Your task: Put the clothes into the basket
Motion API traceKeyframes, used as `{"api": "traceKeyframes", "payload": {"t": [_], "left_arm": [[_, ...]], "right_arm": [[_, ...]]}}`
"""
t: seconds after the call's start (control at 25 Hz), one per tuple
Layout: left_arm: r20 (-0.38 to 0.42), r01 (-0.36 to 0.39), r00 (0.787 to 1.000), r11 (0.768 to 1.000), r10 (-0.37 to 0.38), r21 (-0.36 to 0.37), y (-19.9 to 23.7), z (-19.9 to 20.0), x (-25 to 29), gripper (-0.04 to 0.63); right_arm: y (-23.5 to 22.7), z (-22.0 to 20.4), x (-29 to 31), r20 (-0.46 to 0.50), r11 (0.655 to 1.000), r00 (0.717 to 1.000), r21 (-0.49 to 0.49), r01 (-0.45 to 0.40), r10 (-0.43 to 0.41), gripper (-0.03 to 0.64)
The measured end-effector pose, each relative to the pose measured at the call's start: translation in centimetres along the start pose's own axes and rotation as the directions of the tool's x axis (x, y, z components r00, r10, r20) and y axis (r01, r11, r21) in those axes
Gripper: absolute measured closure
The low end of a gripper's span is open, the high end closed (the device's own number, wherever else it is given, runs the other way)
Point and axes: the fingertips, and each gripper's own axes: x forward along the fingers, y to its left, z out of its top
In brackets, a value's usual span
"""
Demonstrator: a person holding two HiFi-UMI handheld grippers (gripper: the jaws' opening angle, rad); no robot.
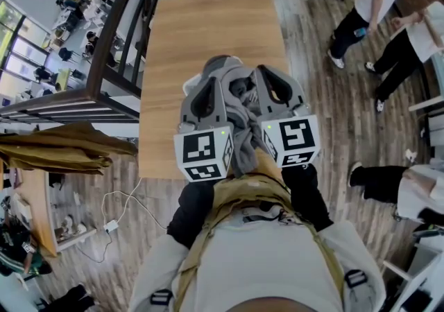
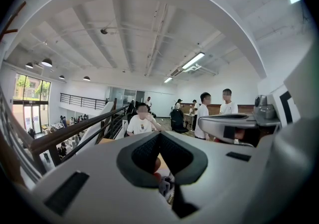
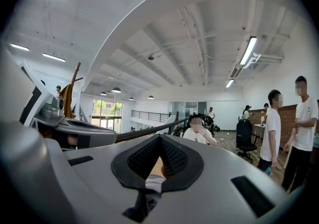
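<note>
Pinching a bunched grey fabric garment, left gripper and right gripper were both clamped on it over light wooden surface.

The garment is soft cloth, the table smooth matt wood.

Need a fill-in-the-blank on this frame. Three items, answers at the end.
1. The garment bunched between the left gripper and right gripper is ____ in colour.
2. The table below it is made of ____.
3. The right gripper's jaws are ____ on the cloth.
Missing words: gray; wood; shut.
</note>
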Motion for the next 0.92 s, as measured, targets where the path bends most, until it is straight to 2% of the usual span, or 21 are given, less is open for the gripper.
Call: {"api": "traceKeyframes", "payload": {"t": [0.92], "left_arm": [[-0.006, 0.017, 1.000, 1.000, -0.017, 0.003, -0.73, -0.33, -0.10, 0.594]], "right_arm": [[-0.03, 0.29, -0.39, 0.020, 1.000, 1.000, 0.005, 0.009, -0.009, 0.595]]}}
